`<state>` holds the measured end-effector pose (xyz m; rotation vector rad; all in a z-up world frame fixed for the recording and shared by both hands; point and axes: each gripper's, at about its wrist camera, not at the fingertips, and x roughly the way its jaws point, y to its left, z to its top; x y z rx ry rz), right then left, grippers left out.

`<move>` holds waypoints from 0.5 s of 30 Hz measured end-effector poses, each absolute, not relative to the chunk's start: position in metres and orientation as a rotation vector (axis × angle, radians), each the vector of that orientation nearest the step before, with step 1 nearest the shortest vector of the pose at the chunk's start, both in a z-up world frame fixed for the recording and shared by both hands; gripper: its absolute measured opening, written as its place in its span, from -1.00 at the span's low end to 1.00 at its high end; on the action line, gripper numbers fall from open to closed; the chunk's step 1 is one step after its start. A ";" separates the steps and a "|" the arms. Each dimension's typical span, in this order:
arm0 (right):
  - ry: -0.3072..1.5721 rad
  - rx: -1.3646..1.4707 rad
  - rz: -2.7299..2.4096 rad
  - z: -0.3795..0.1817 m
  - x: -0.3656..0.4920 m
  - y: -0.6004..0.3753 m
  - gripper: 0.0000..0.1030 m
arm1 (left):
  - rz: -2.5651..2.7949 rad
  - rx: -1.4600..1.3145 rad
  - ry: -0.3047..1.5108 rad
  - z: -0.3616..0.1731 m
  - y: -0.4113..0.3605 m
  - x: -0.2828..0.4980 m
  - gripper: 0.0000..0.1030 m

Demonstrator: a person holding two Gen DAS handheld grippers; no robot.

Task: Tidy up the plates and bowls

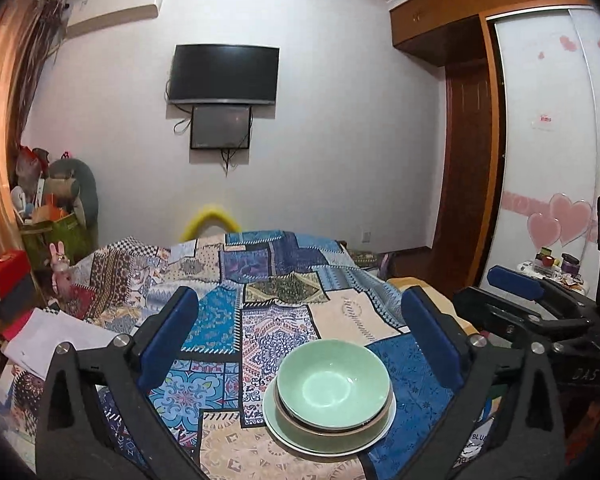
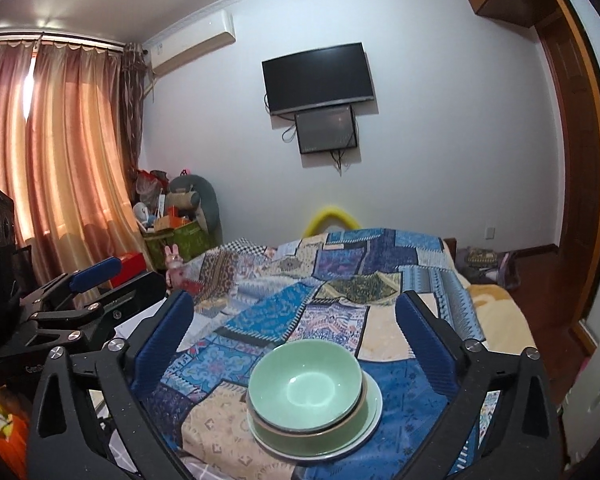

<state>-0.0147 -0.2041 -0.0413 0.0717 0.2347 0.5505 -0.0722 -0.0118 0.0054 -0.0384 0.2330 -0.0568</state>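
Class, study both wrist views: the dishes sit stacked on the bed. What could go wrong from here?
1. The stack, green bowl nested in a brown-rimmed dish on a white plate, rests on a soft patchwork quilt, so pressing the bed could tip it.
2. The bowl sits off-centre, so it might slide.

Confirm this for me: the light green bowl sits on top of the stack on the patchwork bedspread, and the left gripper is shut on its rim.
Not quite. The light green bowl does top the stack on the patchwork bedspread, but the left gripper is open, its fingers apart and clear of the rim. The left wrist view shows this.
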 end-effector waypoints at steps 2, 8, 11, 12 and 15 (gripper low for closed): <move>0.235 0.073 0.552 -0.041 -0.016 -0.205 0.99 | -0.056 -0.038 0.225 0.007 -0.010 -0.075 1.00; 0.234 0.076 0.551 -0.041 -0.017 -0.207 0.99 | -0.054 -0.058 0.219 0.008 -0.007 -0.078 1.00; 0.236 0.075 0.551 -0.042 -0.018 -0.208 0.99 | -0.053 -0.069 0.213 0.008 -0.005 -0.080 1.00; 0.236 0.075 0.551 -0.043 -0.019 -0.209 0.99 | -0.051 -0.070 0.212 0.009 -0.005 -0.080 1.00; 0.236 0.074 0.552 -0.043 -0.019 -0.209 0.99 | -0.049 -0.070 0.211 0.008 -0.005 -0.081 1.00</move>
